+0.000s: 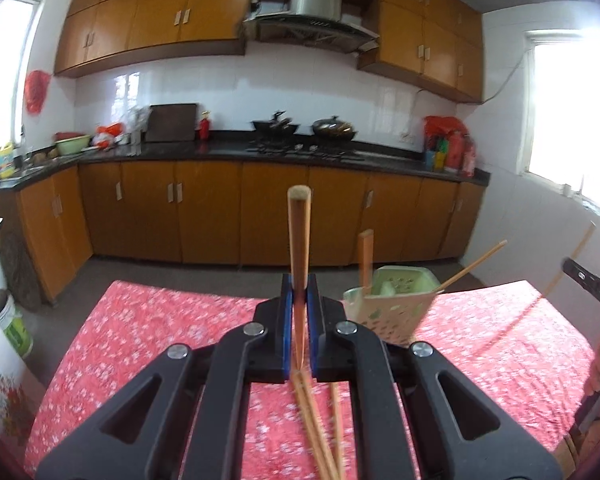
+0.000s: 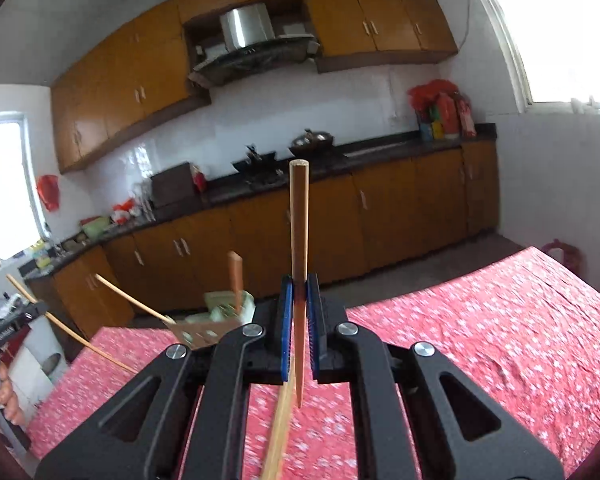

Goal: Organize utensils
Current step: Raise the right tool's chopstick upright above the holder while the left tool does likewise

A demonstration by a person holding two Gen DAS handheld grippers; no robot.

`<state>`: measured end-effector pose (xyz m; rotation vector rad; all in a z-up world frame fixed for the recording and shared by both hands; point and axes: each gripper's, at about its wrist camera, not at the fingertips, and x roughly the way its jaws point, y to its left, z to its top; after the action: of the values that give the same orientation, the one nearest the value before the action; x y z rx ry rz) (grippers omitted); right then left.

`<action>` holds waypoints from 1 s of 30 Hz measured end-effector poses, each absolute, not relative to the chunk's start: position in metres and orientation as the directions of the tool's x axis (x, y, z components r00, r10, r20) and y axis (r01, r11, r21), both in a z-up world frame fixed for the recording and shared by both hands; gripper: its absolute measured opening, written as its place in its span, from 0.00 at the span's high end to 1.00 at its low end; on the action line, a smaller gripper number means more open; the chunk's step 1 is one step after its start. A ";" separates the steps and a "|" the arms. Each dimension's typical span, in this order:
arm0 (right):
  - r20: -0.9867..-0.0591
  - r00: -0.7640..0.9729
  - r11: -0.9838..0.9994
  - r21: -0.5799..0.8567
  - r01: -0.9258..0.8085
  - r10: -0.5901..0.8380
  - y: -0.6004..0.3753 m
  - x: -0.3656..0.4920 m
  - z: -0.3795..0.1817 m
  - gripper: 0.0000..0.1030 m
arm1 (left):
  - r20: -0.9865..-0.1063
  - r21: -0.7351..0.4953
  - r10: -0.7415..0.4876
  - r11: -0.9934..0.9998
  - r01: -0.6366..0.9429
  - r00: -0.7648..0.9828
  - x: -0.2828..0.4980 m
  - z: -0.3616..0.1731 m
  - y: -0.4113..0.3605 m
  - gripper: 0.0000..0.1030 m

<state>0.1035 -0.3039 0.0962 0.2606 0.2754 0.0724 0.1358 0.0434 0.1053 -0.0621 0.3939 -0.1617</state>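
Observation:
My left gripper (image 1: pixel 299 294) is shut on a wooden chopstick (image 1: pixel 299 236) that stands upright between the blue pads. More chopsticks (image 1: pixel 314 424) lie blurred on the red floral tablecloth (image 1: pixel 148 340) below it. A pale green perforated utensil holder (image 1: pixel 392 304) stands just to its right, with a wooden stick (image 1: pixel 365 258) and a thin chopstick (image 1: pixel 474 264) in it. My right gripper (image 2: pixel 299 296) is shut on another upright chopstick (image 2: pixel 299 224). The holder (image 2: pixel 216 320) shows to its left. The other gripper shows at the right edge of the left view (image 1: pixel 596 292).
The table's far edge drops to a grey floor (image 1: pixel 172 270). Orange kitchen cabinets (image 1: pixel 204 212) and a black counter with woks (image 1: pixel 332 126) run along the far wall. A bucket (image 1: pixel 14 326) stands left of the table. A loose chopstick (image 2: pixel 278 436) lies under my right gripper.

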 end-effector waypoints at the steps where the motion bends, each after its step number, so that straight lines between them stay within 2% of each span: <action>1: -0.238 0.963 0.961 0.270 -0.057 0.124 -0.301 0.103 0.104 0.93 | -0.368 -0.097 -0.194 0.981 0.170 0.909 0.134 0.112 0.038 0.93; 7: -0.102 0.980 0.959 0.248 -0.140 0.170 -0.275 0.107 0.142 0.93 | -0.296 -0.128 -0.286 0.957 0.258 0.912 0.128 0.143 0.014 0.93; 15: -0.036 0.988 0.967 0.211 -0.141 0.152 -0.248 0.137 0.149 0.93 | -0.175 -0.151 -0.274 0.957 0.249 0.946 0.160 0.174 -0.012 0.93; 22: -0.067 0.989 0.968 0.225 -0.114 0.132 -0.236 0.174 0.131 0.93 | -0.253 -0.144 -0.273 0.959 0.243 0.928 0.207 0.142 -0.034 0.93; 30: -0.163 0.976 0.969 0.222 -0.107 0.145 -0.225 0.197 0.105 0.93 | -0.319 -0.149 -0.271 0.961 0.234 0.908 0.235 0.108 -0.038 0.93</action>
<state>0.1972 -0.2254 0.1046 0.2145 0.1797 0.1277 0.2348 -0.0377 0.1080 -0.1081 0.3443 -0.2610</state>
